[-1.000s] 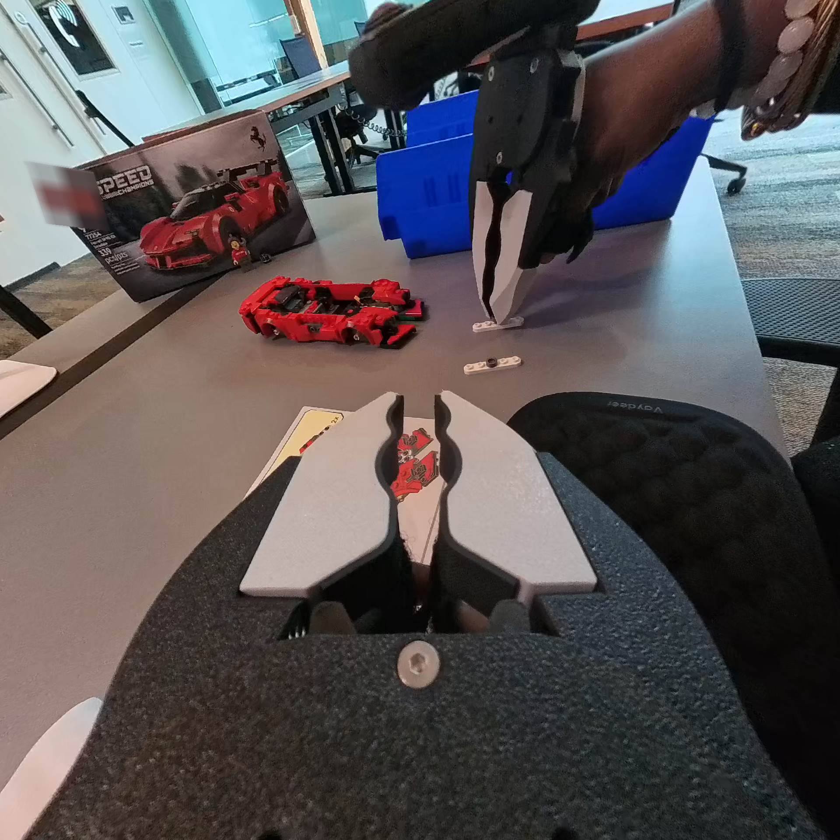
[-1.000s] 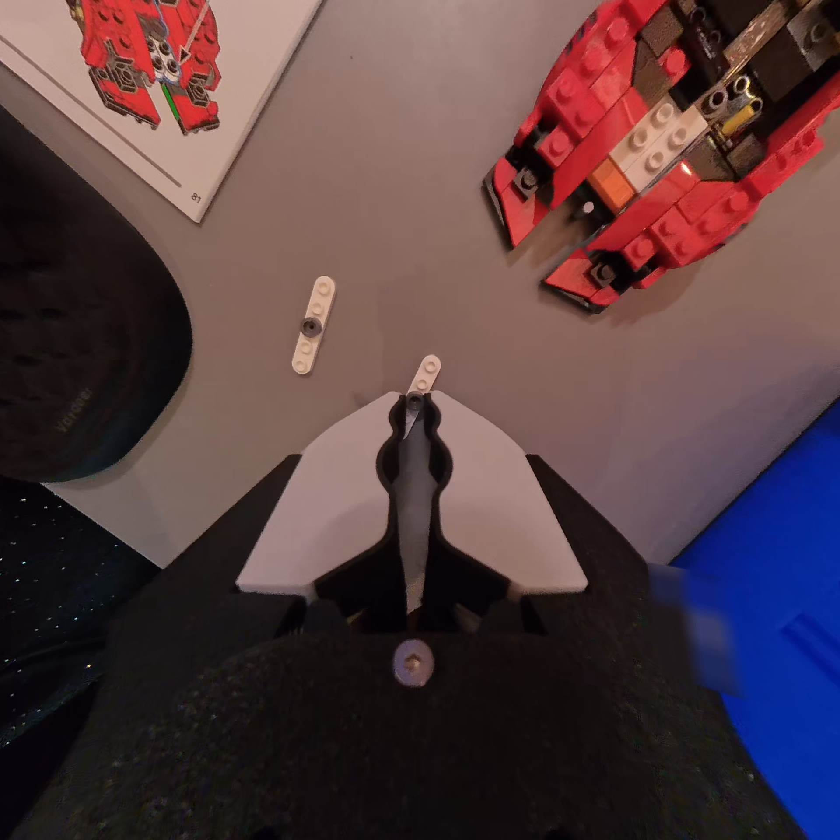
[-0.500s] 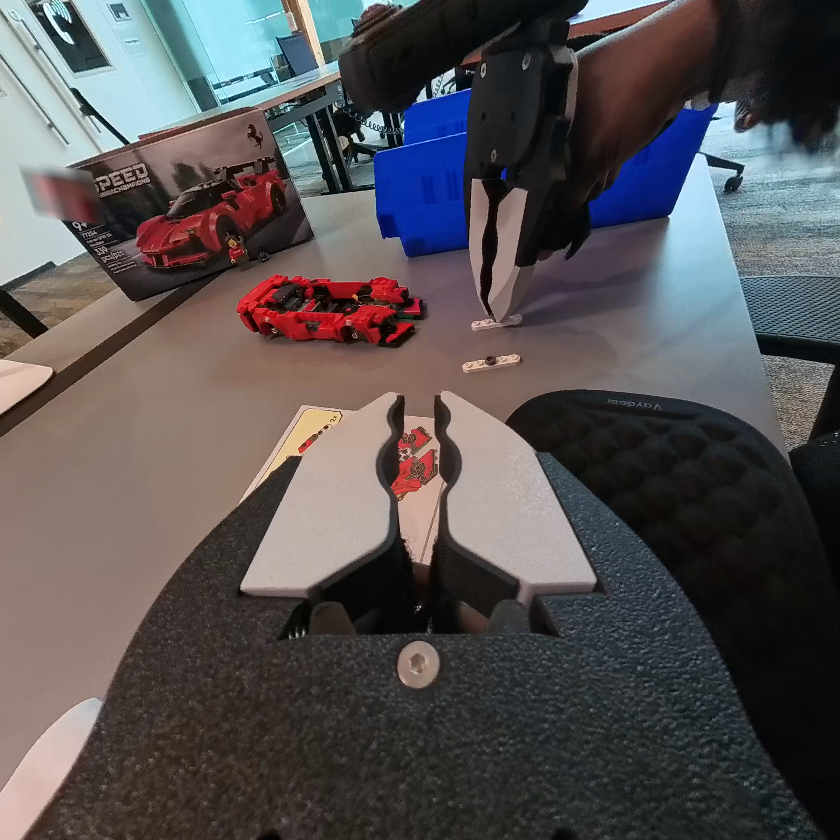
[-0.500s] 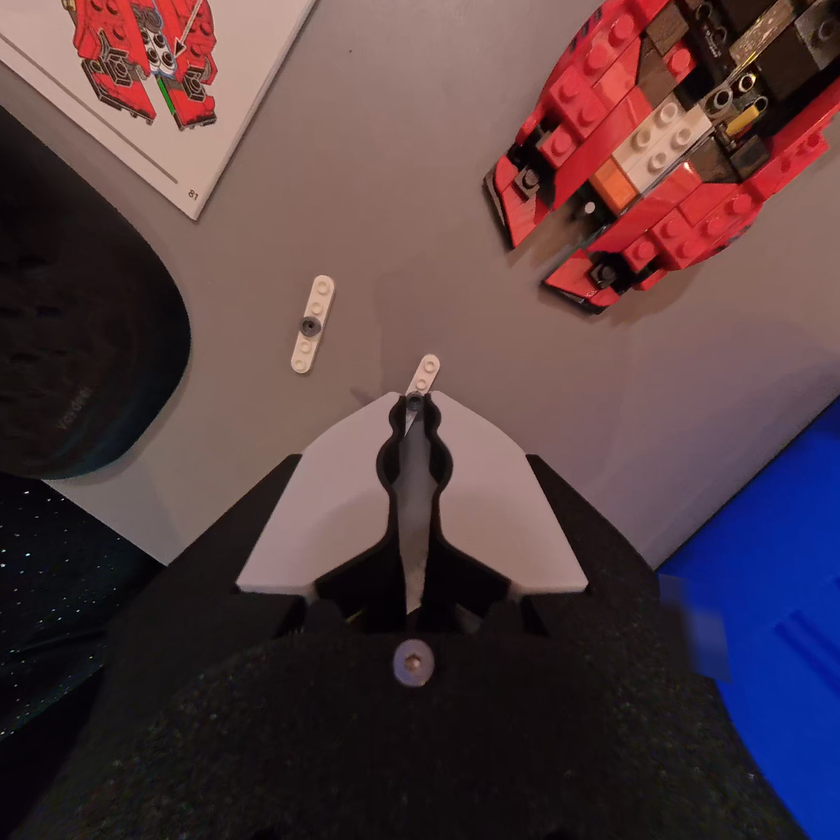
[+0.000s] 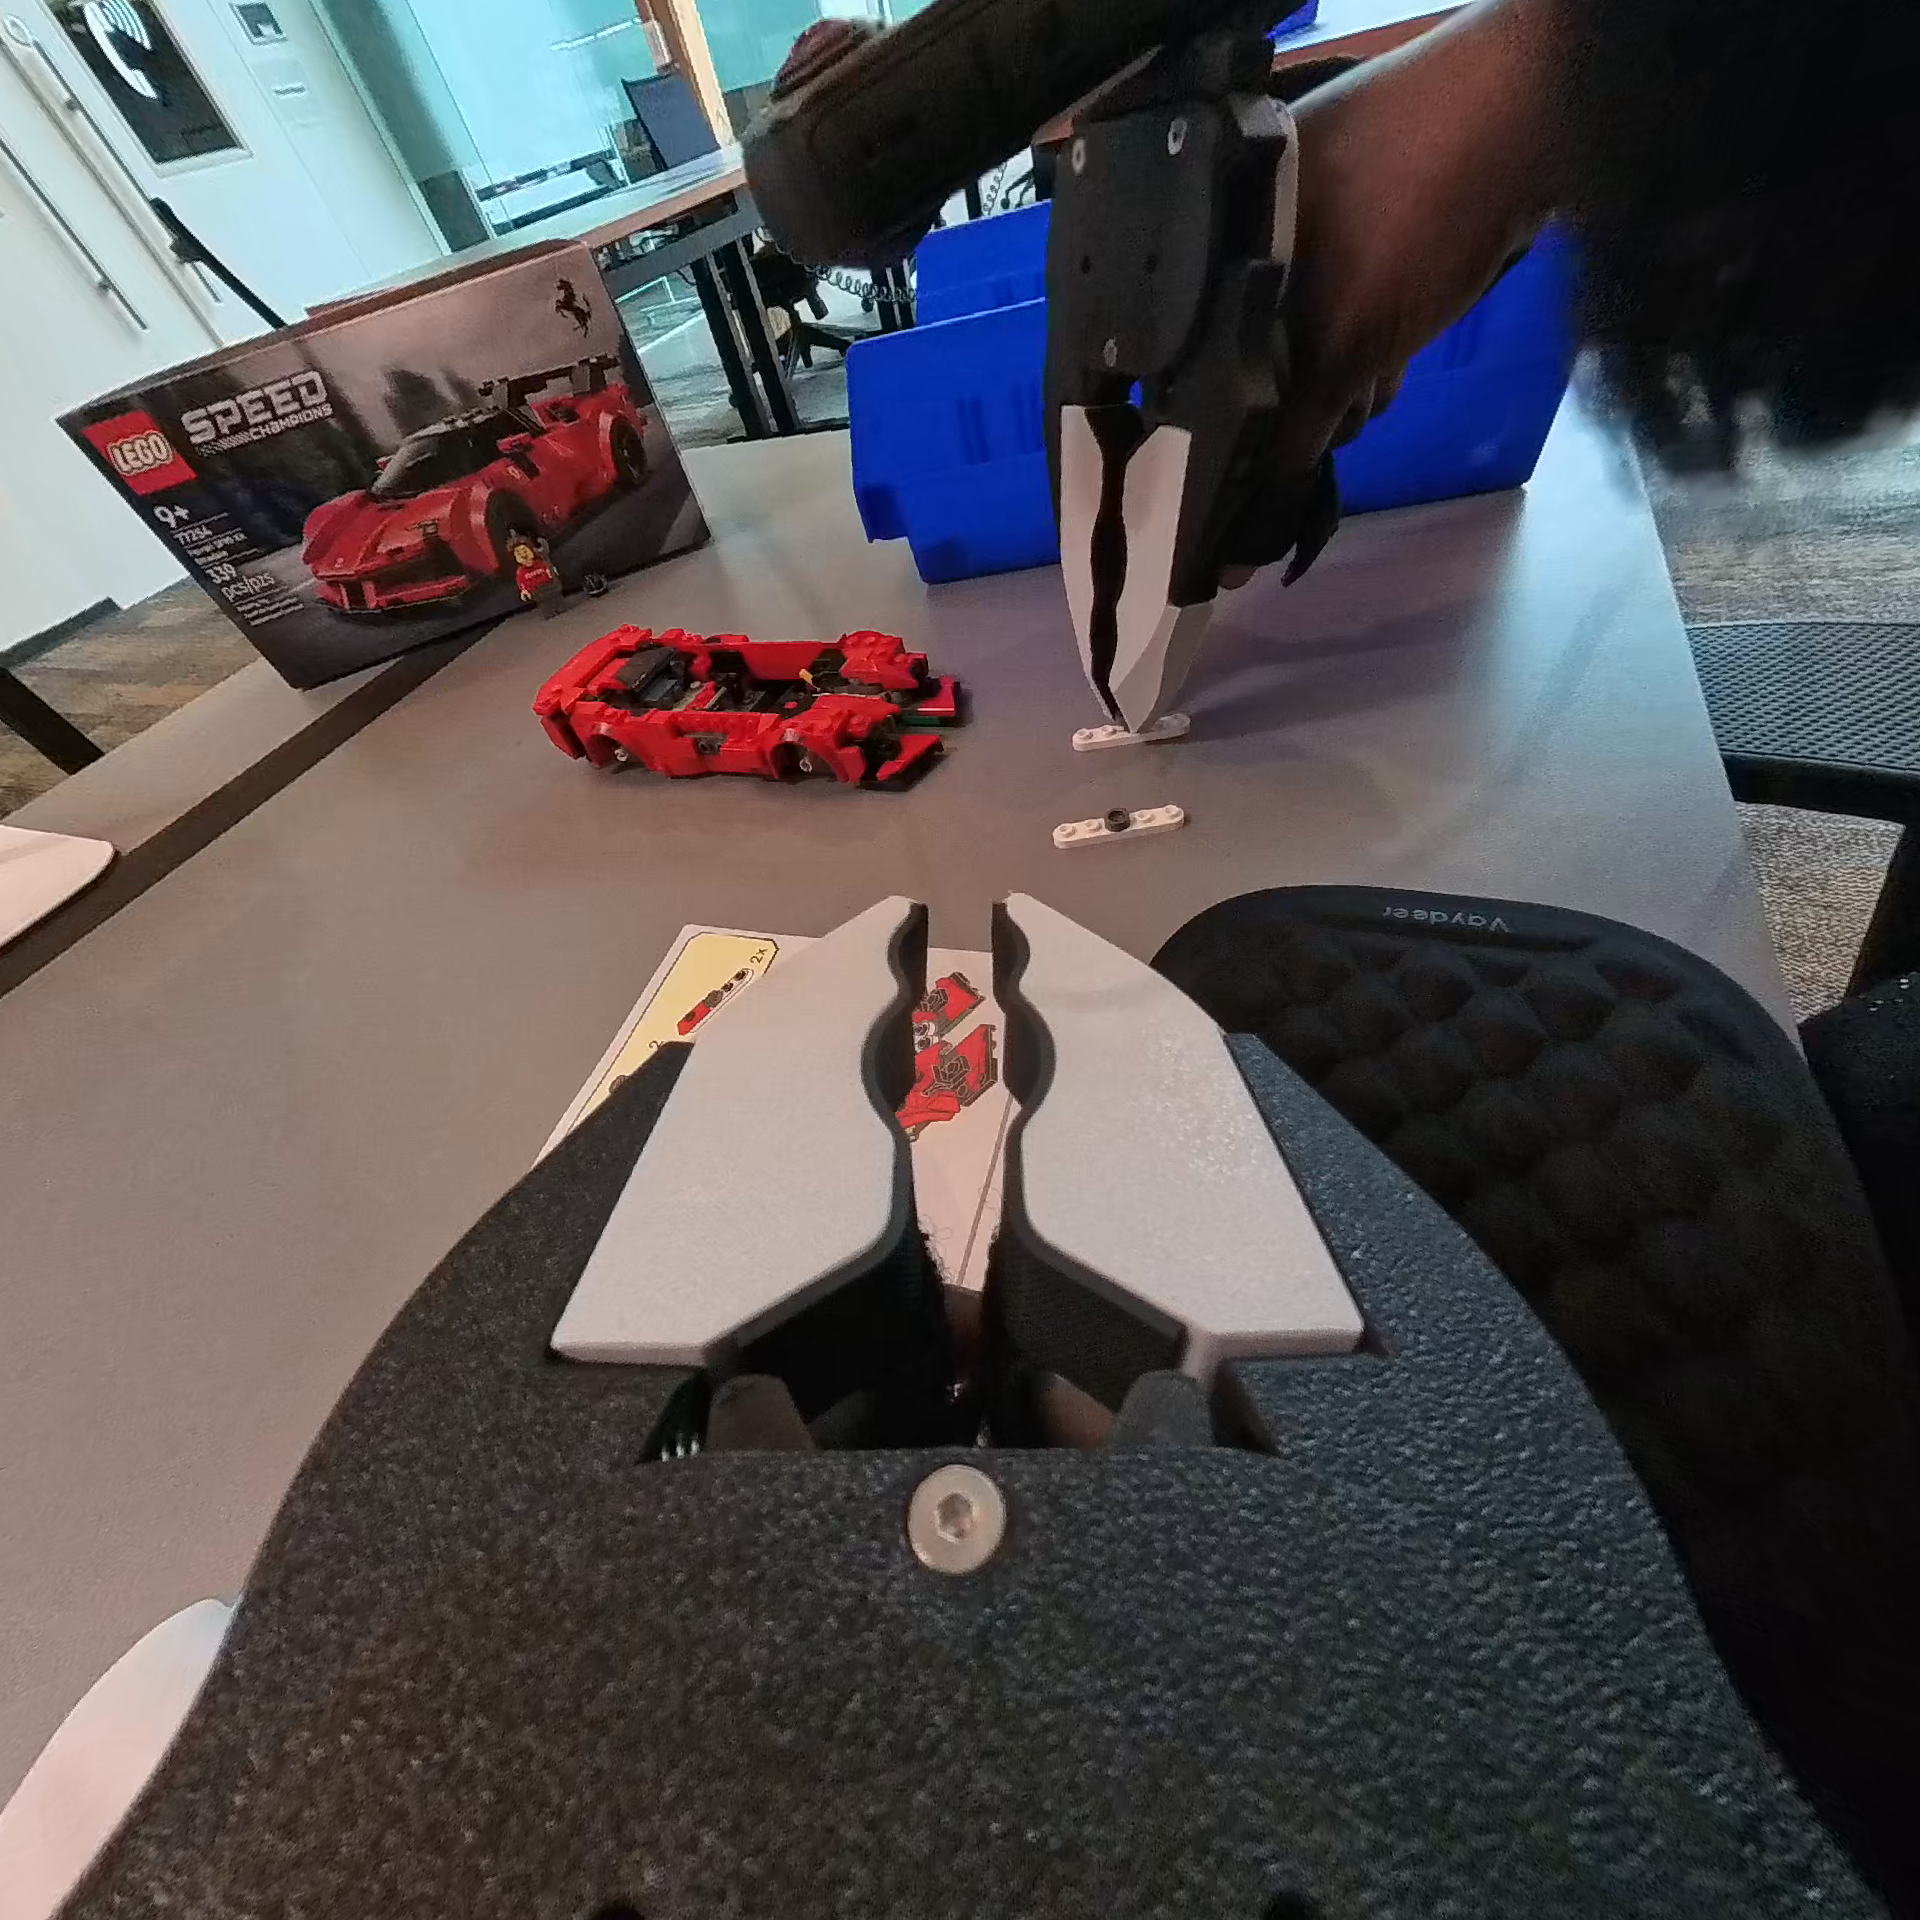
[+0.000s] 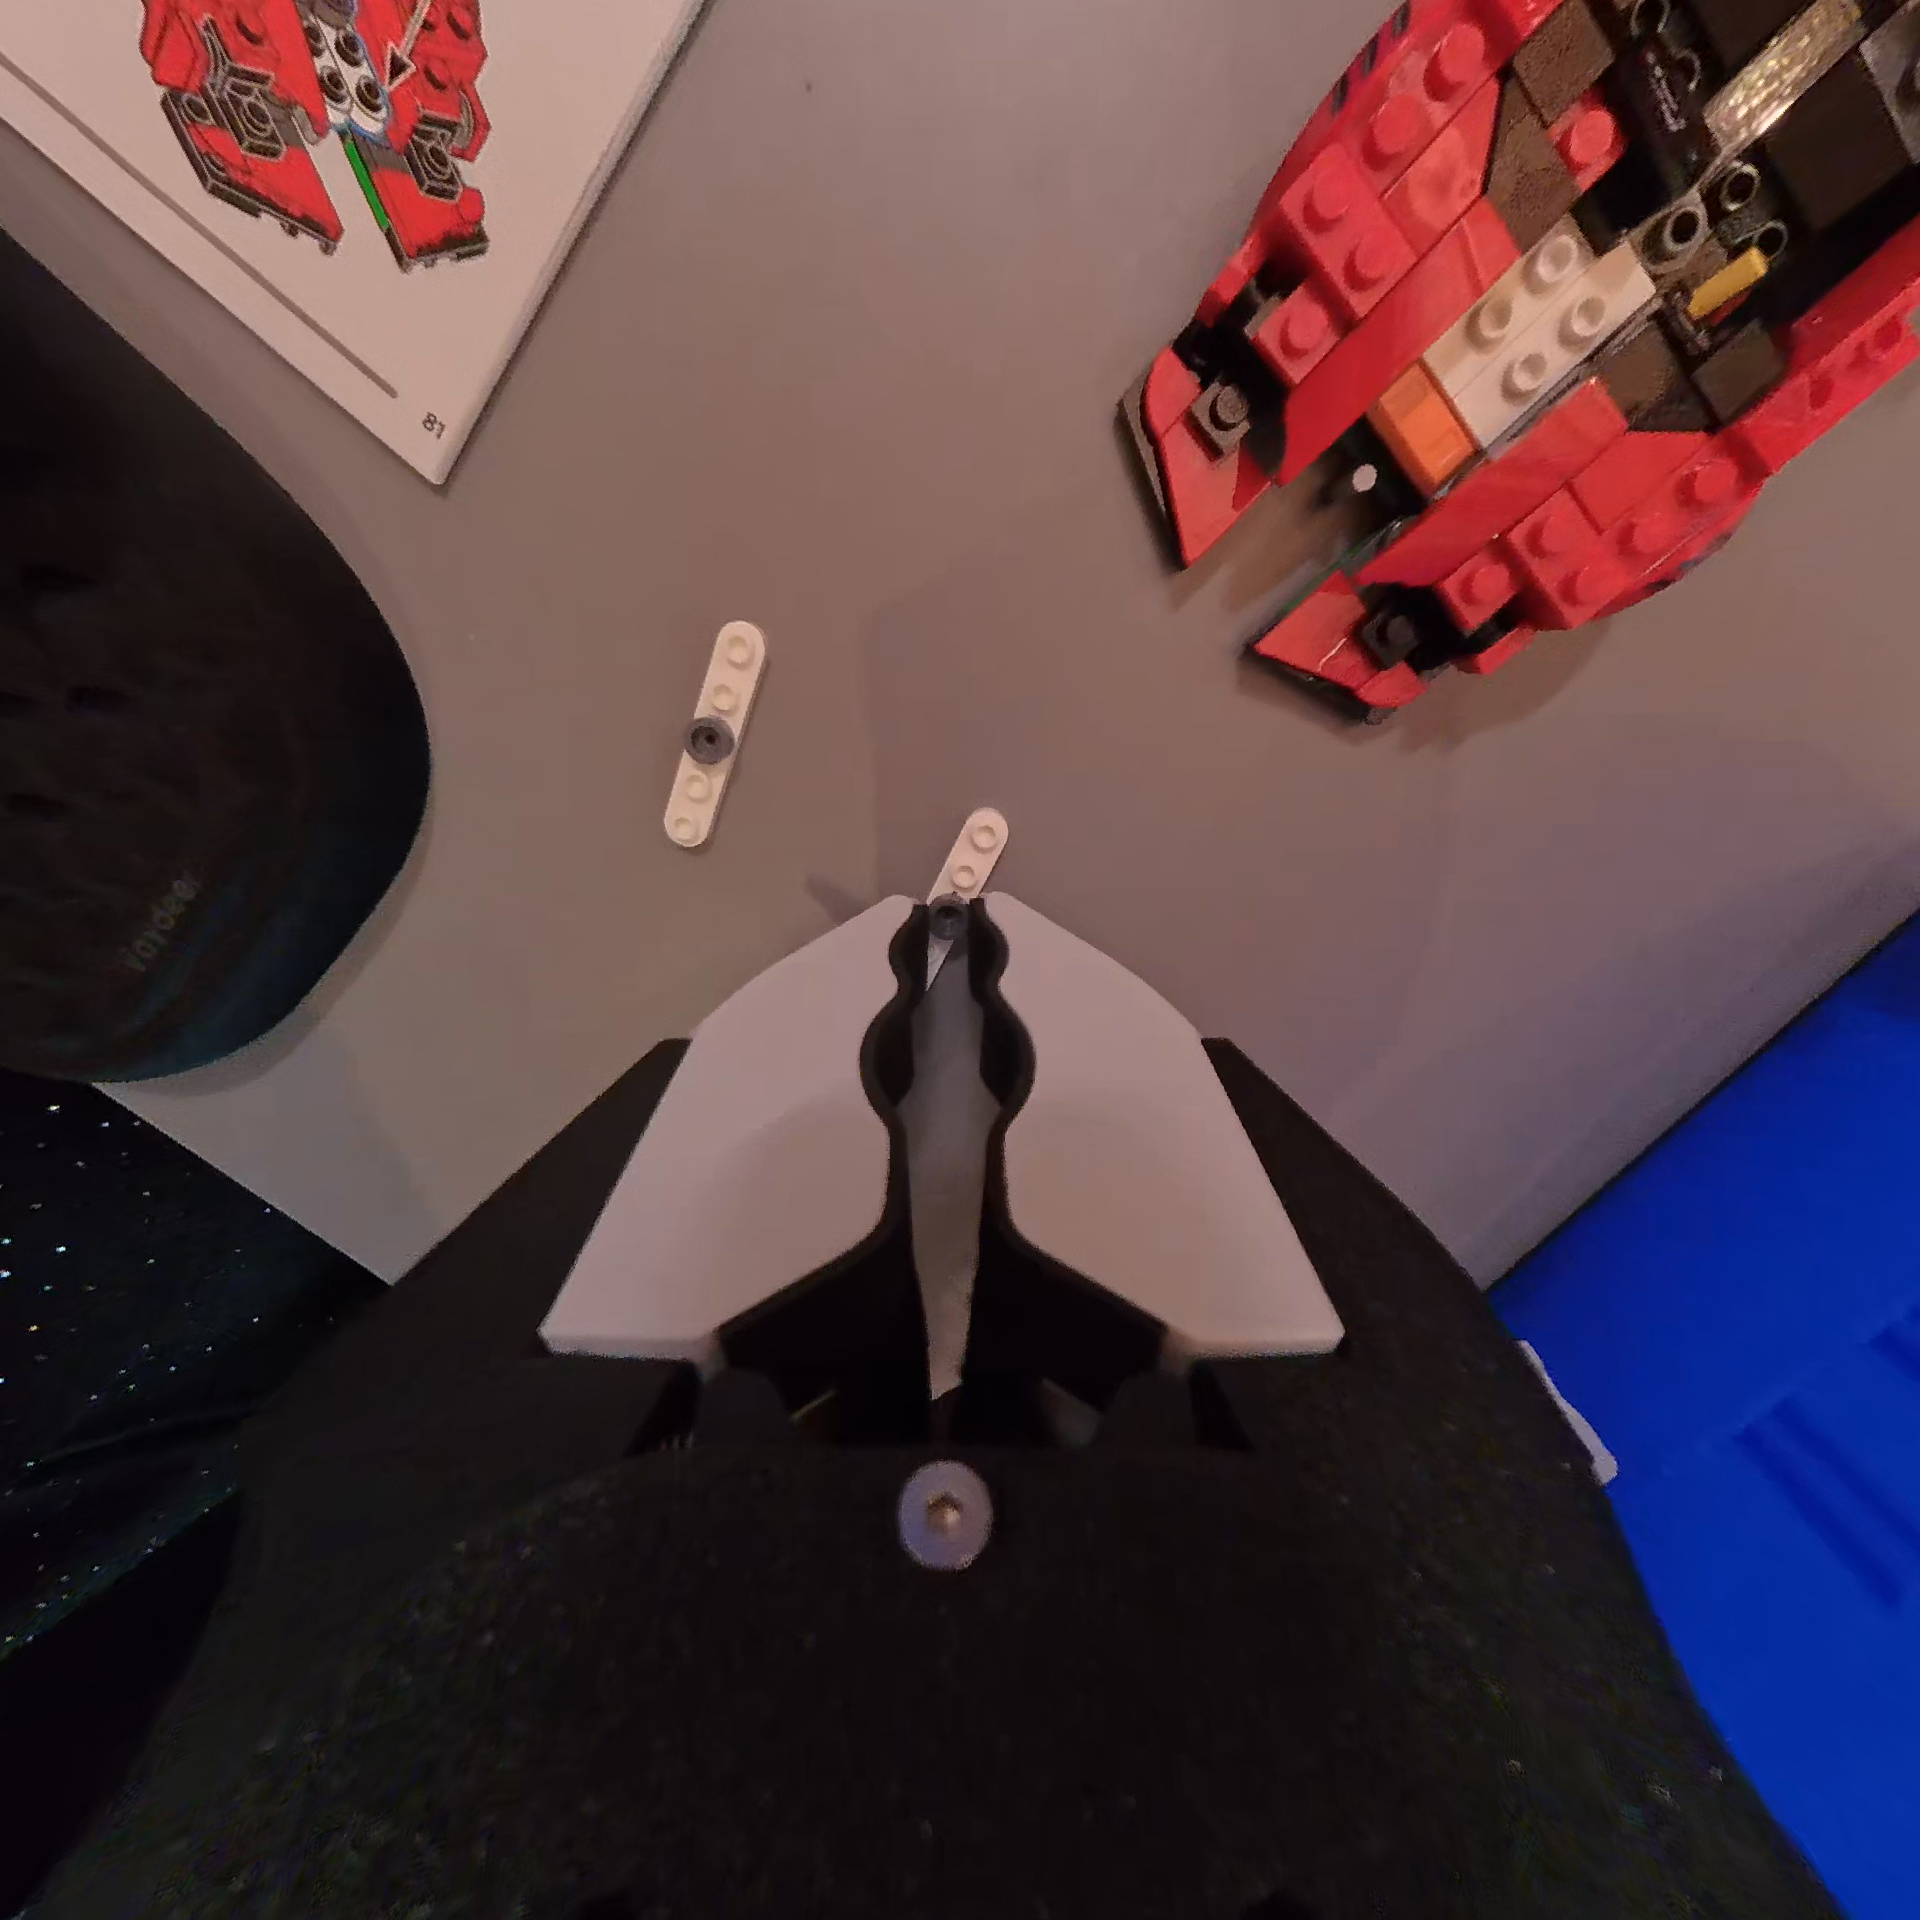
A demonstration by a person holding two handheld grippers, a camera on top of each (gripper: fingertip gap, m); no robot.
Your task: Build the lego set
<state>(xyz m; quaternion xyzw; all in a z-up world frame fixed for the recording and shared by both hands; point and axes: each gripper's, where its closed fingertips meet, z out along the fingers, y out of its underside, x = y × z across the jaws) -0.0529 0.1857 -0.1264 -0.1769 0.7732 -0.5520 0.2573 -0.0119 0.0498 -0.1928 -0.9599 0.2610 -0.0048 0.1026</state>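
The right tongs (image 6: 948,914) pointed straight down at the grey bench (image 6: 935,468), their tips drawn together on a small dark round stud (image 6: 947,921) sitting on a white plate (image 6: 977,847). Only the plate's far end with two studs showed past the tips at twelve o'clock; the rest lay hidden beneath the fingers, and in the left wrist view the plate (image 5: 1129,730) lay flat on the bench under the tips of the right tongs (image 5: 1130,717). Whether the tips truly gripped the stud or only pressed on it was hard to make out.

At about ten o'clock from those tips lay a second white plate (image 6: 715,736), whole, with a dark stud at its middle, apart from the first. Farther out at eleven o'clock was the corner of the instruction sheet (image 6: 343,197), cut off by the frame edge. At two o'clock the red car model (image 6: 1558,395) sat partly built, its far half out of view. A blue bin (image 6: 1714,1403) filled the four o'clock corner.

The left tongs (image 5: 958,914) hovered low over the instruction sheet (image 5: 717,997), fingers a narrow gap apart with nothing between them, covering most of the page. The set's box (image 5: 395,468) stood at eleven o'clock. A black chair back (image 5: 1507,1143) rose at three o'clock.
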